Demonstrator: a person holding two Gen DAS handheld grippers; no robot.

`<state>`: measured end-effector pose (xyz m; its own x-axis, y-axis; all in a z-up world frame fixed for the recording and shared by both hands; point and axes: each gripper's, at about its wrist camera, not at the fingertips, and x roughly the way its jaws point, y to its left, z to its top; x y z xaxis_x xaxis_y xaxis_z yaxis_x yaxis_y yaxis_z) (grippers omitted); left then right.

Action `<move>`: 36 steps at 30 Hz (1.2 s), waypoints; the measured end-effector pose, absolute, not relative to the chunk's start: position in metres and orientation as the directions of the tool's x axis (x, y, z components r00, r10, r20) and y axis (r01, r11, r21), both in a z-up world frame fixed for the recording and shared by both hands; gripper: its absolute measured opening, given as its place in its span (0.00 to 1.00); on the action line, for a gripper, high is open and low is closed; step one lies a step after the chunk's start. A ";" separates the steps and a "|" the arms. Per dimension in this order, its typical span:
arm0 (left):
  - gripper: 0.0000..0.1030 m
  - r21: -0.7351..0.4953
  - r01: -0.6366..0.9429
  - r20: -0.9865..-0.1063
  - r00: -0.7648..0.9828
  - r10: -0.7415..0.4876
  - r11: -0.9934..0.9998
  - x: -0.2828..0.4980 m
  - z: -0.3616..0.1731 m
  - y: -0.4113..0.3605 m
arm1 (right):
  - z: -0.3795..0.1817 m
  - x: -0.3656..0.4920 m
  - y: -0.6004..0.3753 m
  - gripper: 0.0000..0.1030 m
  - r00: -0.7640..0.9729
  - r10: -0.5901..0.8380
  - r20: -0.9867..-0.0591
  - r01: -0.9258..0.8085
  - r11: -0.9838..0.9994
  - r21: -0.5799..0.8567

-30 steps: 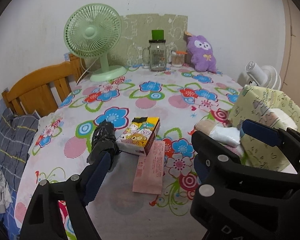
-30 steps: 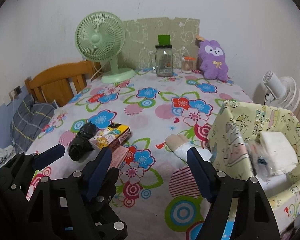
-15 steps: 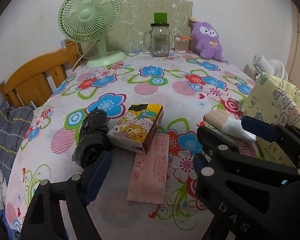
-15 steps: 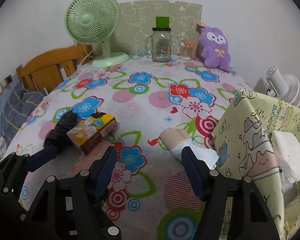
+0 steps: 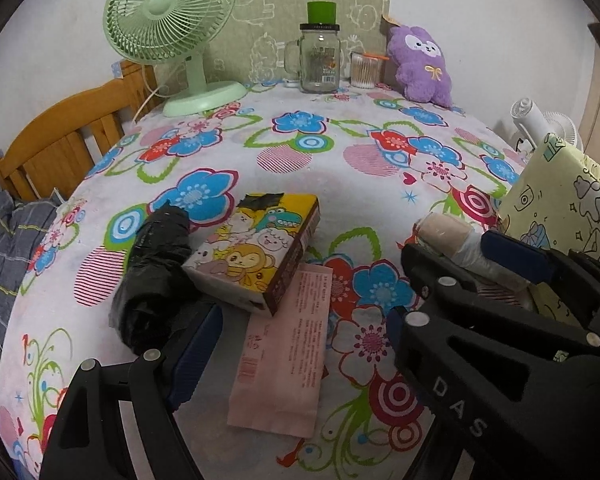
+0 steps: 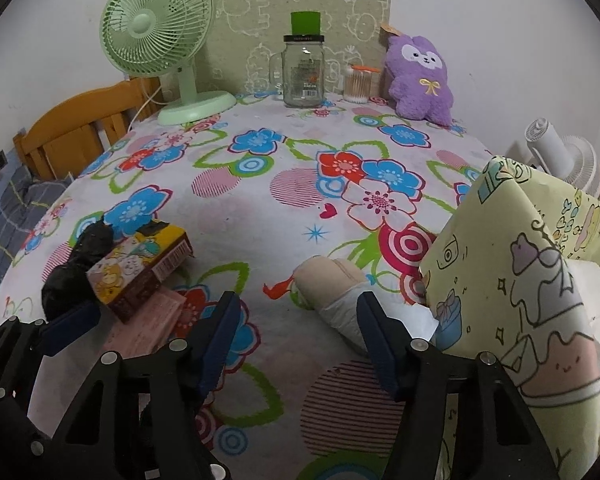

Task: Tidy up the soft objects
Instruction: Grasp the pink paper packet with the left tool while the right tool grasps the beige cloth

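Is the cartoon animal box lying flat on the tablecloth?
No, the yellow cardboard box with cartoon animals is tilted, one end propped on the flat pink paper packet beside the crumpled black plastic bundle.

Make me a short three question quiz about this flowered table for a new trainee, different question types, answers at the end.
1. True or false: the yellow cartoon-printed carton lies partly on the pink paper packet.
2. Which thing touches the carton's side?
A. the black plastic bag roll
B. the purple plush toy
C. the clear glass mug jar
3. Fill in: beside the yellow-green printed fabric bin lies a beige ____ wrapped in clear plastic.

Key: 1 true; 2 A; 3 roll.
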<state>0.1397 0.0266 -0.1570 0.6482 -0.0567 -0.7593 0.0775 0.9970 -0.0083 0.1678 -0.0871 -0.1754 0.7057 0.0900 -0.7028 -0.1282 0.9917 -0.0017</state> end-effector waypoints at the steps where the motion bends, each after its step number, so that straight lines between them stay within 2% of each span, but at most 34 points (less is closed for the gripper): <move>1: 0.83 -0.011 0.080 -0.762 0.645 -0.060 0.997 0.140 -0.158 0.026 | -0.176 0.169 -0.087 0.62 0.700 0.090 -0.708 -0.128 0.992 -0.001; 4: 0.83 -0.008 0.085 -0.764 0.642 -0.061 0.996 0.141 -0.159 0.023 | -0.179 0.172 -0.085 0.62 0.687 0.081 -0.722 -0.132 0.991 -0.015; 6: 0.83 -0.010 0.085 -0.768 0.637 -0.062 0.996 0.142 -0.161 0.023 | -0.181 0.174 -0.084 0.58 0.676 0.080 -0.732 -0.139 0.990 -0.020; 8: 0.83 -0.014 0.083 -0.767 0.638 -0.064 0.996 0.142 -0.160 0.023 | -0.182 0.176 -0.085 0.45 0.663 0.092 -0.743 -0.146 0.989 -0.007; 9: 0.82 -0.013 0.082 -0.767 0.638 -0.062 0.997 0.142 -0.160 0.023 | -0.183 0.177 -0.085 0.43 0.657 0.101 -0.747 -0.151 0.989 0.001; 13: 0.79 -0.024 0.089 -0.767 0.637 -0.076 0.996 0.141 -0.160 0.023 | -0.183 0.175 -0.083 0.24 0.638 0.131 -0.759 -0.172 0.985 0.025; 17: 0.77 -0.029 0.092 -0.769 0.634 -0.081 0.995 0.138 -0.160 0.024 | -0.183 0.172 -0.081 0.14 0.632 0.148 -0.761 -0.192 0.981 0.032; 19: 0.76 -0.031 0.093 -0.771 0.632 -0.084 0.995 0.136 -0.160 0.024 | -0.183 0.170 -0.079 0.12 0.626 0.161 -0.763 -0.206 0.978 0.038; 25: 0.75 -0.047 0.092 -0.756 0.647 -0.096 0.995 0.132 -0.155 0.025 | -0.175 0.165 -0.077 0.13 0.648 0.141 -0.749 -0.198 0.980 0.013; 27: 0.68 -0.060 0.093 -0.760 0.641 -0.106 0.994 0.134 -0.154 0.026 | -0.173 0.166 -0.077 0.13 0.657 0.122 -0.744 -0.193 0.981 -0.009; 31: 0.63 -0.070 0.099 -0.770 0.627 -0.116 0.993 0.137 -0.157 0.026 | -0.172 0.169 -0.076 0.14 0.659 0.063 -0.749 -0.169 0.984 -0.066; 33: 0.63 -0.057 0.101 -0.770 0.628 -0.108 0.993 0.137 -0.157 0.024 | -0.173 0.171 -0.079 0.19 0.656 0.054 -0.752 -0.159 0.985 -0.067; 34: 0.61 -0.053 0.103 -0.769 0.631 -0.106 0.993 0.136 -0.158 0.023 | -0.173 0.171 -0.081 0.29 0.659 0.046 -0.751 -0.147 0.987 -0.069; 35: 0.57 -0.053 0.104 -0.767 0.633 -0.107 0.993 0.136 -0.158 0.022 | -0.173 0.171 -0.082 0.44 0.664 0.043 -0.747 -0.143 0.987 -0.070; 36: 0.53 -0.056 0.104 -0.765 0.634 -0.110 0.993 0.136 -0.157 0.021 | -0.171 0.170 -0.083 0.51 0.673 0.044 -0.738 -0.142 0.987 -0.070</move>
